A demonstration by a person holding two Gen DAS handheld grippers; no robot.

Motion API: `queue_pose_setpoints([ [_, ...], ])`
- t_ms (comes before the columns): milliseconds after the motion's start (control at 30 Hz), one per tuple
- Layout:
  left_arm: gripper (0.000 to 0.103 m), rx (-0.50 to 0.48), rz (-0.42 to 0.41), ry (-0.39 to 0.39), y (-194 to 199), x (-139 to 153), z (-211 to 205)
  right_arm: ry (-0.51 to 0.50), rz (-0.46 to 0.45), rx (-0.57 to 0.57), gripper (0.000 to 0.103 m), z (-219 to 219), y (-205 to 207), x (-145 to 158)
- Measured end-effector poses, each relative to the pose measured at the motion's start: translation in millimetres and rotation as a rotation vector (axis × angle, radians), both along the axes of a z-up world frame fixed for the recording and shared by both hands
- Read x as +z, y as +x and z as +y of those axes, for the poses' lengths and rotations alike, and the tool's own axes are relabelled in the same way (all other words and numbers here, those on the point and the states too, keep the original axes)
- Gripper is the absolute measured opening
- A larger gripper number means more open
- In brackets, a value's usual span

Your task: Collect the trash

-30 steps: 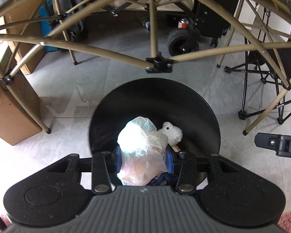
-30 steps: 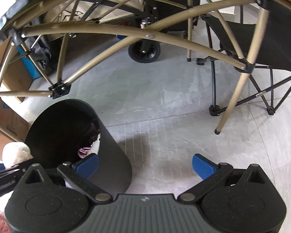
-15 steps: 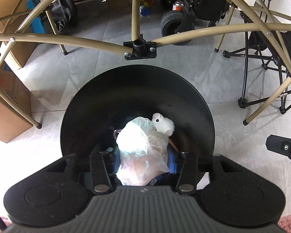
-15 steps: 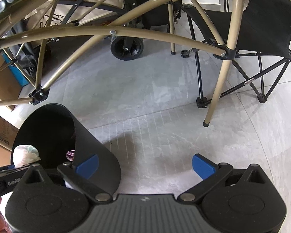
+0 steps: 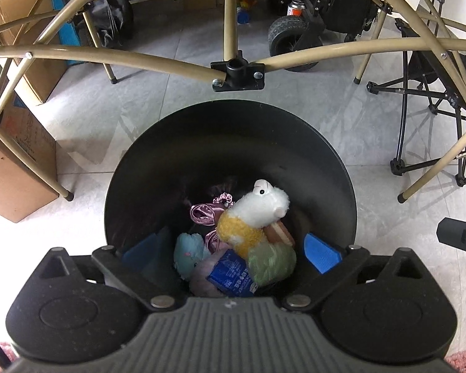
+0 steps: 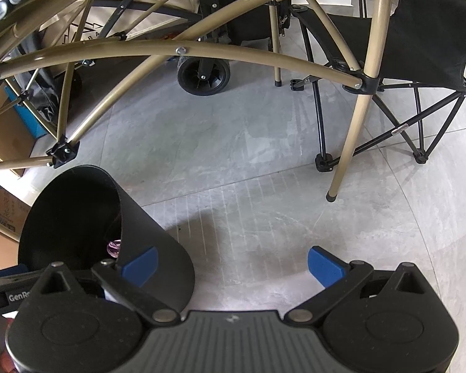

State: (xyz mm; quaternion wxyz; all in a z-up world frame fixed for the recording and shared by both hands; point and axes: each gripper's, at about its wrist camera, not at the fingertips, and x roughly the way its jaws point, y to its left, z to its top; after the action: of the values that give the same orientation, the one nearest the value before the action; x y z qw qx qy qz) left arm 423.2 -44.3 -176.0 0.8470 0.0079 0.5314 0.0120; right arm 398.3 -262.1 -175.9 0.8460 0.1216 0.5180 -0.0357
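A black round trash bin (image 5: 332, 161) stands on the grey tiled floor; it also shows at the left of the right wrist view (image 6: 152, 236). My left gripper (image 5: 233, 250) is open and empty right over the bin's mouth. Inside lie a crumpled plastic bag with a blue packet (image 5: 233, 275), a white and yellow plush toy (image 5: 251, 214), a pale blue plush (image 5: 188, 253) and a pink satin piece (image 5: 206, 211). My right gripper (image 6: 233, 264) is open and empty above the floor, to the right of the bin.
Tan folding-table legs and struts (image 5: 139, 59) cross above the bin. Cardboard boxes (image 5: 12, 168) stand to the left. A black folding chair (image 6: 419, 46) is to the right, and a wheeled cart (image 6: 203, 76) behind.
My left gripper opened and the plastic bag it held dropped into the bin. The left gripper came lower over the bin's mouth. The right gripper stayed open and shifted slightly.
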Motion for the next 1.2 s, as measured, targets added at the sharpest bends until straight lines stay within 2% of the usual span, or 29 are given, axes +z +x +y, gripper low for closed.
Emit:
queue_pose_setpoints([
  [333,0.103,0.011,-0.044,0.005,-12,15,8,0.001,-0.028,0.026,0.103,9,-5,10],
  [600,0.103,0.047,-0.16,-0.032,-46,62,29,0.027,-0.133,0.067,0.103,17,-33,43],
  [767,0.103,0.045,-0.263,-0.053,-82,102,38,0.038,-0.223,0.106,0.103,28,-61,76],
  [933,0.103,0.034,-0.381,-0.01,-127,137,44,0.041,-0.324,0.158,0.103,37,-96,108],
  [1200,0.103,0.0,-0.502,-0.008,-204,176,54,0.013,-0.445,0.267,0.103,58,-166,150],
])
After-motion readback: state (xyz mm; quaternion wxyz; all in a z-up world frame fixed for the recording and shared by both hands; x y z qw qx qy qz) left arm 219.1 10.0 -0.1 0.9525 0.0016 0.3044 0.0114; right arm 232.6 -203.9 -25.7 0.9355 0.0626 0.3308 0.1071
